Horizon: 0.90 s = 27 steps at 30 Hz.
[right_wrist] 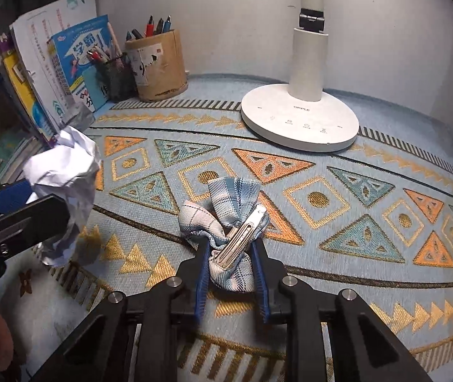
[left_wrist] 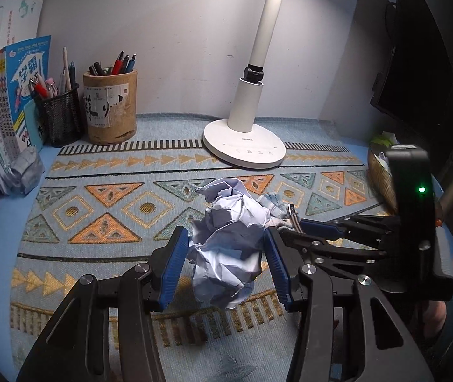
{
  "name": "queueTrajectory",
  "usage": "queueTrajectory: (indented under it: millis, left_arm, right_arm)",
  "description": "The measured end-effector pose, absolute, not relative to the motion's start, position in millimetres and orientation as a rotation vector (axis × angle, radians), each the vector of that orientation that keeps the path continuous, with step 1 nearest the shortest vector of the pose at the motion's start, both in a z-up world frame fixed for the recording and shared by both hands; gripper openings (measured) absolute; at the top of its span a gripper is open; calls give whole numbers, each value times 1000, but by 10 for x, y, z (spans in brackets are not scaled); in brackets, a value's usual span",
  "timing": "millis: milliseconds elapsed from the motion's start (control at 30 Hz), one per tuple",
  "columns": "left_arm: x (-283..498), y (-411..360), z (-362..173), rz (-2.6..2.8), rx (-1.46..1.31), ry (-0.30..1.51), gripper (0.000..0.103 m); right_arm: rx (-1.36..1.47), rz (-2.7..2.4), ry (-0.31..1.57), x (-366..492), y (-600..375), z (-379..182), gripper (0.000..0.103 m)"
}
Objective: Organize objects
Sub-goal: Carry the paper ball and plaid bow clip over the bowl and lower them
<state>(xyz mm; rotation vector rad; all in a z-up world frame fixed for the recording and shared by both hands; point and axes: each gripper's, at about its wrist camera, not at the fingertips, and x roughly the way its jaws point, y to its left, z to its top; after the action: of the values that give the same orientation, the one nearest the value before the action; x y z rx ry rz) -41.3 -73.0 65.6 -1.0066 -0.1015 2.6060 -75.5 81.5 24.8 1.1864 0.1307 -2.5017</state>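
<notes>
Left tongs (left_wrist: 226,264) pinch a crumpled paper ball (left_wrist: 229,238); right tongs (right_wrist: 231,273) pinch a plaid bow hair clip (right_wrist: 229,232) (neither stowed); pens already sit at ten o'clock.

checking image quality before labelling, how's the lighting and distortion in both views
Left wrist view: desk lamp lights the wall and patterned mat evenly; dark fisheye corners, monitor in shadow. Right wrist view: straight mat bands bow into curves; crumpled paper edge slightly overexposed.

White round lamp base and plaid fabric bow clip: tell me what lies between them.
Only bare patterned woven mat lies between the white round lamp base and the plaid fabric bow clip; the right wrist view shows it.
</notes>
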Motion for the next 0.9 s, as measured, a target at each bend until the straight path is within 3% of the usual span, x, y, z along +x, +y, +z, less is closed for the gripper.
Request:
queueTrajectory:
  millis: [133,267,433,533,633,700,733,900]
  left_arm:
    - [-253,-553,659,2578,-1002,-98,46]
    - [-96,-251,584,2538,-1026,-74,46]
    - [35,160,420,2531,-1094,65,46]
    - [29,257,309,2533,-1136,97,48]
    - [34,213,286,2542,-1127,67,50]
    - [34,176,285,2550,-1118,47,50]
    - [35,171,276,2553,-1117,45,50]
    - [63,180,280,2551,-1096,47,50]
  right_arm:
    - [1096,-2478,144,-289,1165,451,25]
    - [1092,-2486,281,141,1570,476,26]
    - [1146,-2469,407,370,1973,360,26]
    - [1169,-2506,425,346,2113,307,36]
    - [1170,-2556,349,363,2271,328,47]
    - [1158,-2591,243,399,2385,371,72]
    - [1153,-2601,179,423,2438,391,75]
    - [1183,-2593,-169,477,2628,384,79]
